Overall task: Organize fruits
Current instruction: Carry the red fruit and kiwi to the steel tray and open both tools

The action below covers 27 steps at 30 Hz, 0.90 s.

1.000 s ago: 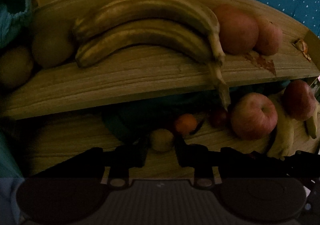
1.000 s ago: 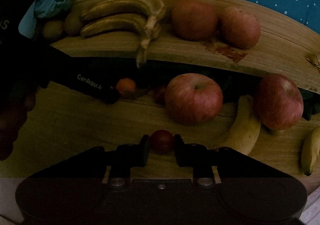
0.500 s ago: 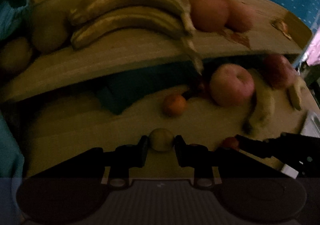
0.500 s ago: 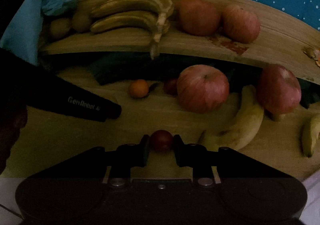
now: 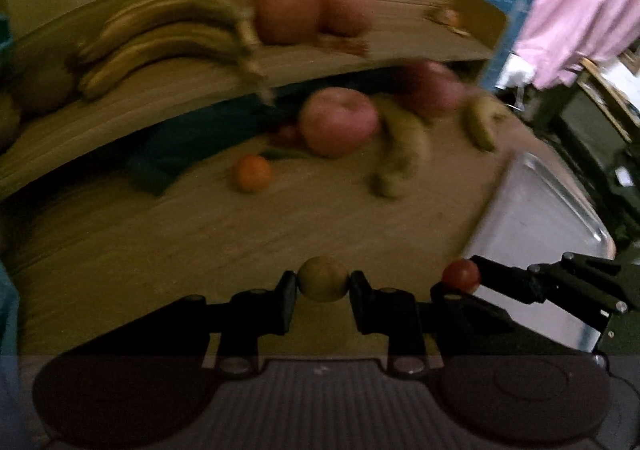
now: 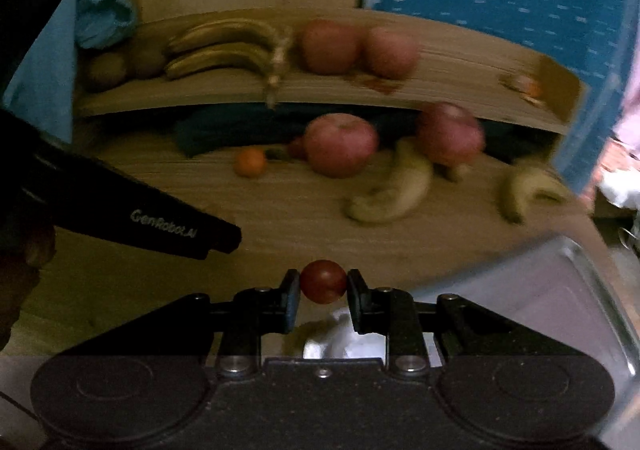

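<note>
1. Both claws have swung away from the shelf toward the counter's right edge, where a metal tray (image 5: 560,209) has come into view.
2. The left claw (image 5: 323,282) is clenched on a small yellow-green fruit (image 5: 322,278); the right claw (image 6: 323,284) grips a small red fruit (image 6: 323,281) just over the tray's near corner.
3. Likely both go into the tray next.
4. Motion blur smears the apples and bananas behind; the tray's far side is cut off.

One text can be read: "GenRobot.AI", in pale slanted letters on the black body of the left gripper (image 6: 168,226), at about nine o'clock in the right wrist view. The blur leaves no other lettering legible in either view.
</note>
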Tool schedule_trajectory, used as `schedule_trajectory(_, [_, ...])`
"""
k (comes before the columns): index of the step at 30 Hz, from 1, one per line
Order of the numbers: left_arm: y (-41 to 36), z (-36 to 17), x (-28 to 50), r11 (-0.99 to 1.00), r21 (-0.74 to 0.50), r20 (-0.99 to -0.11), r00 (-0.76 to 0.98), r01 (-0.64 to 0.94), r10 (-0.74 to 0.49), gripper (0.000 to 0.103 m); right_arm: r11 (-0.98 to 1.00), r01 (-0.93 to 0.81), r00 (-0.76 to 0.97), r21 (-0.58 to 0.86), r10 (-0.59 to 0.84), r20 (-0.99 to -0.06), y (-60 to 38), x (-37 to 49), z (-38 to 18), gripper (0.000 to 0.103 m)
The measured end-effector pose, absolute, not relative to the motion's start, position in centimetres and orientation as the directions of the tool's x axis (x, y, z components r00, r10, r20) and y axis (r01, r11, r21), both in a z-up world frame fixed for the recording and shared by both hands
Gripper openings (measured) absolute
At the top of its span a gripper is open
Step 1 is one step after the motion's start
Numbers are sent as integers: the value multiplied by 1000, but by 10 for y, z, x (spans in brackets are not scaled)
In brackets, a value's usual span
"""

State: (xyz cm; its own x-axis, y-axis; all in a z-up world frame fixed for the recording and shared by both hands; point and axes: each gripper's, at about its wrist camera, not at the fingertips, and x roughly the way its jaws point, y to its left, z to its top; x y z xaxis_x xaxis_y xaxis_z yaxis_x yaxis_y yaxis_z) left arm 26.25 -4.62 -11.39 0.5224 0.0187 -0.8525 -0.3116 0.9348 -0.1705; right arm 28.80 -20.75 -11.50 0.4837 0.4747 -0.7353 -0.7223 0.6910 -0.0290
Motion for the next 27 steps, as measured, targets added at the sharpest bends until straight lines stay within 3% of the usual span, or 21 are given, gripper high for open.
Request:
schedule_trajectory(14, [-146,-102,311,981,-171,-824,558,-87,-94,32,846,-528,633,-77,331,-700,-327,319,-111,27])
schedule_trajectory(27, [-230,-128,428,982,-154,-854,515,-107,-78,32,805,-588,591,-77,363,-720,-401,423,-147,27])
